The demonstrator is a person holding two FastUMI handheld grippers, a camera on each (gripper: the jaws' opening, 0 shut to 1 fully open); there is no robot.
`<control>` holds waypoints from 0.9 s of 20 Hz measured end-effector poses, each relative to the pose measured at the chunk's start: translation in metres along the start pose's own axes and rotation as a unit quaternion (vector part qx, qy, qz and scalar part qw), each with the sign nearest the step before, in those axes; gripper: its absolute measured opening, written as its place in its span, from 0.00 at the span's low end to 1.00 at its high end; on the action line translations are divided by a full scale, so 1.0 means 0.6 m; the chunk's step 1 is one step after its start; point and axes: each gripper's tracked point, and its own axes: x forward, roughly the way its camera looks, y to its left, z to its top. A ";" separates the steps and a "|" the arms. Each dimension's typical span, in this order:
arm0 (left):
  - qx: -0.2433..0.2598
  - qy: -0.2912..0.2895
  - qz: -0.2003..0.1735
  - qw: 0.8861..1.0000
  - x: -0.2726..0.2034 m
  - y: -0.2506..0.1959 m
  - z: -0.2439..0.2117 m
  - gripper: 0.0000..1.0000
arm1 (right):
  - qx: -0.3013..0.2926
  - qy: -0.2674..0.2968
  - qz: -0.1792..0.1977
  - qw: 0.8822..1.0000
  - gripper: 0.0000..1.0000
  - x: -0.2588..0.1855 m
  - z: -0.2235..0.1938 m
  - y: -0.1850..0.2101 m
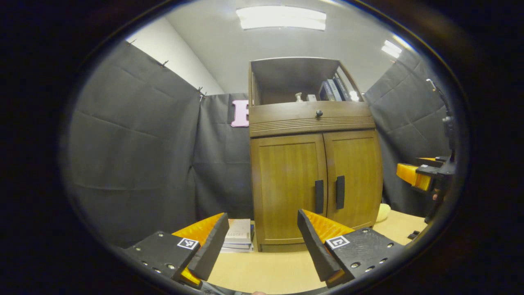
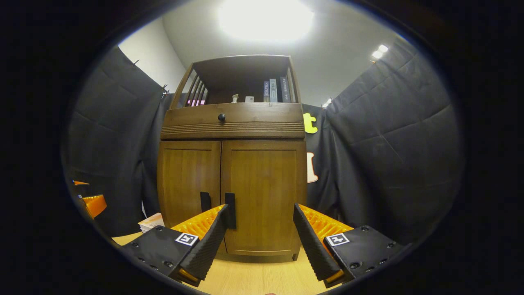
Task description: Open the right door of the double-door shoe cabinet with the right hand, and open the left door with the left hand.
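Wooden shoe cabinet (image 2: 231, 180): right door (image 2: 264, 196) and left door (image 1: 288, 184) both closed. Left claw (image 1: 262, 241) and right claw (image 2: 260, 239) open, empty, short of handles. Nothing done yet.

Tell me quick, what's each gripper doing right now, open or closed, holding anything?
Left gripper: open, holding nothing, short of the cabinet.
Right gripper: open, holding nothing, not yet on the right door handle.

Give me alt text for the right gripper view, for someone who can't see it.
A wooden double-door shoe cabinet stands on a light table with both doors closed. The right gripper is open in front of the right door, apart from its dark handle. Books stand on the open shelf above.
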 end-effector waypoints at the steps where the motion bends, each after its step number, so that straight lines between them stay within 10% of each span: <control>1: -0.001 0.001 0.003 1.000 0.002 0.001 -0.002 0.97 | 0.000 0.000 0.004 1.000 0.96 0.016 -0.001 0.006; 18: 0.008 0.012 0.065 0.998 0.060 0.049 0.003 0.97 | 0.006 0.035 0.064 0.997 0.98 0.234 -0.066 0.107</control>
